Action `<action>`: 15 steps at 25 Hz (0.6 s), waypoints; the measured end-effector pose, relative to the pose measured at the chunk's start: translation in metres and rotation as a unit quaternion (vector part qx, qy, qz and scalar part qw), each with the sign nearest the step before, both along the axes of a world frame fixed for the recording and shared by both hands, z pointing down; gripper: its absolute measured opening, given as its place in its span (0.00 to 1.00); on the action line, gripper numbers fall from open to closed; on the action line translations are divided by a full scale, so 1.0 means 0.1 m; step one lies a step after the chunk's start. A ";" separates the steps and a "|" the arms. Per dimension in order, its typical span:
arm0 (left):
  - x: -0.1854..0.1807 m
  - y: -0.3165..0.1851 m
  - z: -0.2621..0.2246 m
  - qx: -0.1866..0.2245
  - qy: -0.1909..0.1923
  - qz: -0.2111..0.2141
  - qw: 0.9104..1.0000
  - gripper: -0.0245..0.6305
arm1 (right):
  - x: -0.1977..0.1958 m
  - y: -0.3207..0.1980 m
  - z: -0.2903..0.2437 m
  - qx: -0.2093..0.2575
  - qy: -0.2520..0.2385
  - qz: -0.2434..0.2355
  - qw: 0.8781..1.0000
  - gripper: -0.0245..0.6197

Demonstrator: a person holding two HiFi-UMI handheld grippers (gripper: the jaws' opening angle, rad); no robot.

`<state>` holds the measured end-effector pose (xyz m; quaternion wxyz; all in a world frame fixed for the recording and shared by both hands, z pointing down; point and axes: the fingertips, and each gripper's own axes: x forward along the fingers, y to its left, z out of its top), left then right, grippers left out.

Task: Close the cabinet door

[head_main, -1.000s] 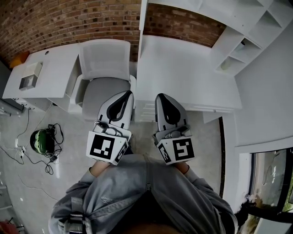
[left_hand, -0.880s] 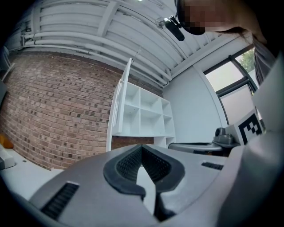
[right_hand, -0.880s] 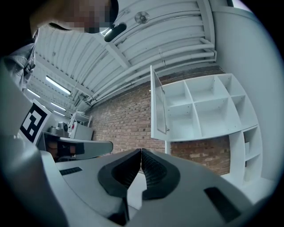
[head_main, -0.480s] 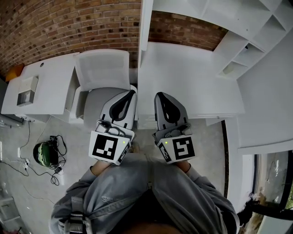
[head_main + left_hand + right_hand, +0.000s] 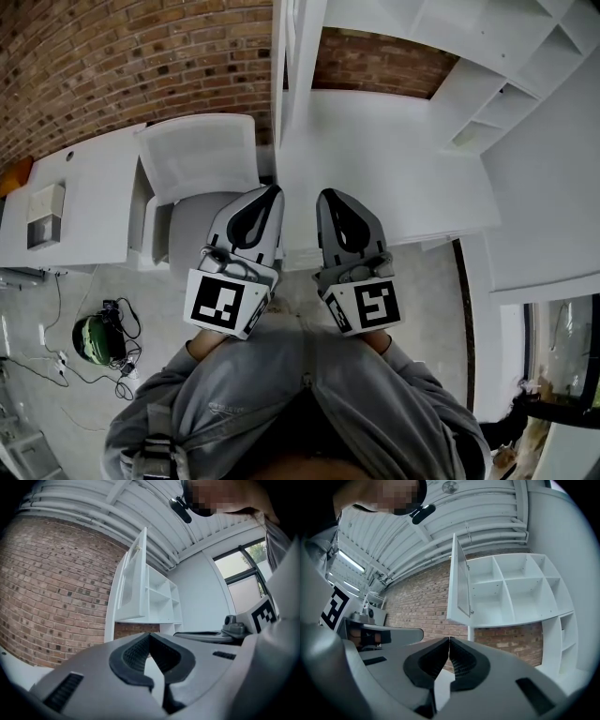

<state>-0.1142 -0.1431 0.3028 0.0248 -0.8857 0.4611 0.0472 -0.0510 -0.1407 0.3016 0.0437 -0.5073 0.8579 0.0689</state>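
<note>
Left tool (image 5: 150, 635) and right tool (image 5: 449, 640) are both pressed together, empty, clear of the open cabinet door (image 5: 459, 581).

The flat white-painted cabinet door (image 5: 458, 581) matches the white boxy shelf cabinet (image 5: 520, 588) and the smooth white tabletop (image 5: 384, 159). The rough brick wall (image 5: 141, 56) is red-brown with pale mortar lines. The left tongs (image 5: 274, 190) and right tongs (image 5: 324, 195) have light grey shells and black ribbed pads; their marker cubes (image 5: 223, 305) show black squares on white. The moulded chair (image 5: 199, 150) is white with a grey seat. The person's fabric sleeves (image 5: 187, 394) are faded blue-grey.
</note>
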 end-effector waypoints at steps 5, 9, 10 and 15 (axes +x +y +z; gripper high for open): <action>0.00 -0.09 0.08 -0.006 0.003 0.014 1.000 0.05 | 0.01 -0.08 0.06 -0.005 -0.003 0.015 1.000 0.08; 0.01 -0.13 0.11 -0.013 0.003 0.021 1.000 0.05 | 0.02 -0.12 0.09 -0.010 -0.005 0.021 1.000 0.08; 0.01 -0.14 0.10 -0.012 0.004 0.021 1.000 0.05 | 0.01 -0.13 0.09 -0.011 -0.004 0.020 1.000 0.08; 0.02 -0.20 0.06 -0.009 0.007 0.017 1.000 0.05 | 0.02 -0.20 0.06 -0.010 -0.004 0.015 1.000 0.08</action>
